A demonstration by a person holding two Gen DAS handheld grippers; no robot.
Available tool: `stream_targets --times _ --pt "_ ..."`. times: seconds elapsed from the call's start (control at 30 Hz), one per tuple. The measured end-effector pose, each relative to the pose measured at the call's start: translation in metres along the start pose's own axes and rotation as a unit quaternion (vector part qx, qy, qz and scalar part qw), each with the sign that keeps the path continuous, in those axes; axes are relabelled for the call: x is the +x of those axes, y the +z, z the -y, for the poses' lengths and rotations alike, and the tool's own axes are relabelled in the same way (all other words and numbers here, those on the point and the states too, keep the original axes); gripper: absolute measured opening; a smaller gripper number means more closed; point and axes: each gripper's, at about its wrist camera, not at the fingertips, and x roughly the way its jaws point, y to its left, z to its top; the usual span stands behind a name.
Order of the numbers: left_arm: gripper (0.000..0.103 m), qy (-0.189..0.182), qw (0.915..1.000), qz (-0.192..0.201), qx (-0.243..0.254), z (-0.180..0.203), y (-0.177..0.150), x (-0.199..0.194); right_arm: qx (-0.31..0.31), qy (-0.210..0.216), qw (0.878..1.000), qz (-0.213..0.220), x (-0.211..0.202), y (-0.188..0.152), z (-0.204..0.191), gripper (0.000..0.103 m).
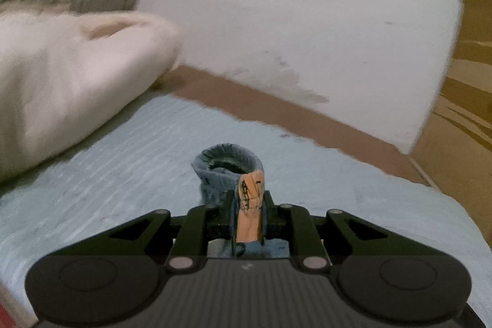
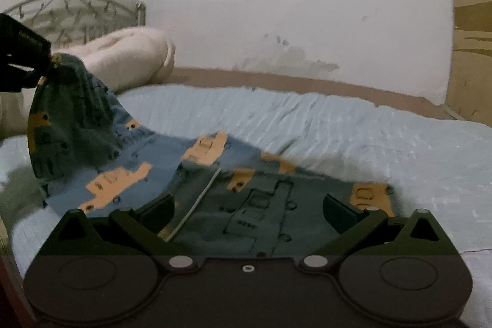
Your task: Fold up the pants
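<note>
The pants (image 2: 196, 171) are small, blue with orange truck prints, and lie on the light blue bed sheet (image 2: 338, 125). My left gripper (image 1: 247, 205) is shut on a leg cuff of the pants (image 1: 227, 171) and holds it up off the bed. It shows at the left of the right wrist view (image 2: 46, 63), with the lifted leg hanging down from it. My right gripper (image 2: 247, 206) is open, its fingers (image 2: 160, 206) spread low over the waist end of the pants, which lies flat.
A pink pillow (image 1: 67, 82) lies at the head of the bed in front of a metal headboard (image 2: 73, 11). A white wall (image 2: 292, 5) and brown bed frame edge (image 1: 292, 119) run behind. A wooden cabinet (image 1: 467, 82) stands at the right.
</note>
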Motion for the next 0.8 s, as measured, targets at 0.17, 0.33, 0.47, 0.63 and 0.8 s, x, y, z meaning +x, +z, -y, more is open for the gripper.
stream_targets --times 0.17,0.33,0.47,0.63,0.8 --pt "0.016 -0.055 0.9964 0.009 0.064 0.057 0.003 -0.011 0.01 -0.018 1.0 0.016 -0.019 0.0 0.02 0.102" --pt "0.016 -0.108 0.9862 -0.007 0.126 0.119 -0.006 -0.013 0.016 -0.05 0.998 0.023 -0.043 -0.007 0.046 0.102" --pt "0.016 -0.14 0.9752 -0.027 0.169 0.167 -0.024 -0.005 0.022 -0.082 0.996 0.021 -0.062 -0.017 0.07 0.102" --pt "0.017 -0.168 0.9608 -0.081 0.205 0.213 -0.062 0.015 0.039 -0.119 0.992 0.009 -0.078 -0.033 0.098 0.102" --pt "0.024 -0.175 0.9489 -0.132 0.227 0.231 -0.099 0.029 0.062 -0.145 0.988 -0.005 -0.085 -0.048 0.117 0.102"
